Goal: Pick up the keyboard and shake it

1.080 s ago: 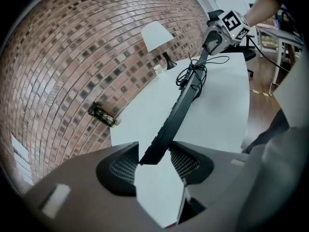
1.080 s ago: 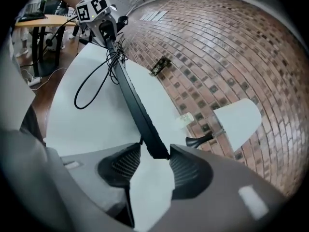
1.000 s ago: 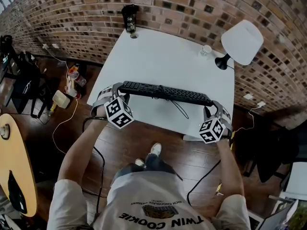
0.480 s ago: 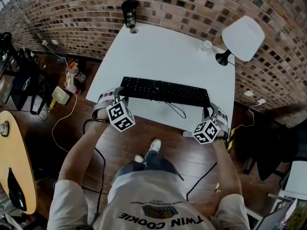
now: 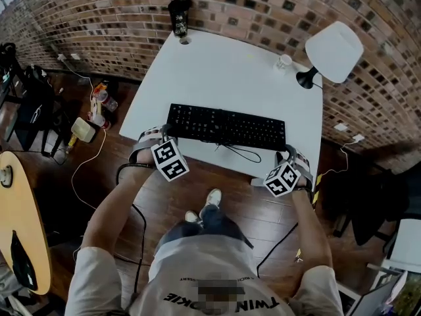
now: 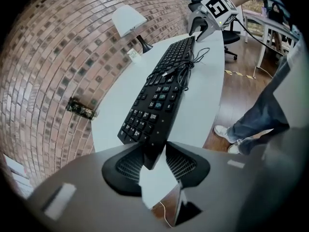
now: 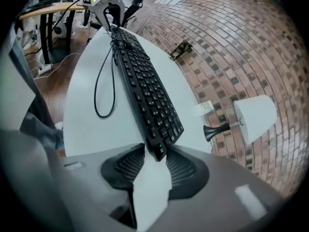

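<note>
Grippers flank a black keyboard (image 5: 225, 126) at the near edge of a white table (image 5: 217, 64). The left gripper (image 6: 153, 152) has the keyboard's left short end between its pads and presses it, jaws closing. The right gripper (image 7: 155, 152) clasps the opposite short end; its jaws are easing open, though the pads look to be touching. The keyboard appears to rest flat, its long axis running from one gripper to the other across the person's front. Its cable (image 5: 240, 151) loops toward the near edge. Each gripper is equally close to its end, so a lift would likely need both rising together, level.
</note>
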A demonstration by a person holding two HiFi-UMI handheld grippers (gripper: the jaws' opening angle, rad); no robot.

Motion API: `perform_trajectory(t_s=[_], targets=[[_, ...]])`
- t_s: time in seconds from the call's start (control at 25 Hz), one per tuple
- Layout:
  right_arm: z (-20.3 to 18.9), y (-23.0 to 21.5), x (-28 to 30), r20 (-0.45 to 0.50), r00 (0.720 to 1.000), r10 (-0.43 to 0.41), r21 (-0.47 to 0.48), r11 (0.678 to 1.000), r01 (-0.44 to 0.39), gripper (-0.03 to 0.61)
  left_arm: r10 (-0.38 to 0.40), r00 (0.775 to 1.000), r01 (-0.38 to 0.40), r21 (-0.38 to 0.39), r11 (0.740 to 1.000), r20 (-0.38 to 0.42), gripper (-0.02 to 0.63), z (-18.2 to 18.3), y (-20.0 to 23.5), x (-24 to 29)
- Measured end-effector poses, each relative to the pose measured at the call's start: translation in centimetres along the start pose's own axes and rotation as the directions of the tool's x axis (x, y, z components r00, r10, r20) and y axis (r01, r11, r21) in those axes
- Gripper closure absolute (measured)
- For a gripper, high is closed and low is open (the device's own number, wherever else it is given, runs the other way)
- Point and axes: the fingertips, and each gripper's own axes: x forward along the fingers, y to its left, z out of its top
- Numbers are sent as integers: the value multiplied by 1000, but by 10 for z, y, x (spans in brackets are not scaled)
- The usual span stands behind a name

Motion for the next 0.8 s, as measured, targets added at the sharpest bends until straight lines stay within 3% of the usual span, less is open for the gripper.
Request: perform_trajectory(t_s=[0.2, 0.36, 0.56, 0.64, 0.8], targets=[[23, 1, -32, 52, 998, 20, 146, 989, -27, 443, 0, 999, 3, -78, 997, 34, 499, 1, -2, -9], [48, 17, -66, 166, 984, 71, 287, 951, -117, 443, 26, 994, -1, -230, 973, 106, 520, 16, -13, -34], [79, 41, -111, 370, 920, 127, 396, 874, -280, 443, 68, 978, 31, -460, 888, 199, 551, 45, -45, -77], [81, 51, -128, 440, 886, 147, 418, 840, -347, 443, 84, 970, 48, -520, 853, 227, 554, 64, -65, -95], [62, 69, -152, 523, 833, 179, 414, 801, -432, 443, 137, 957, 45, -597, 801, 257, 578, 105, -107, -126]])
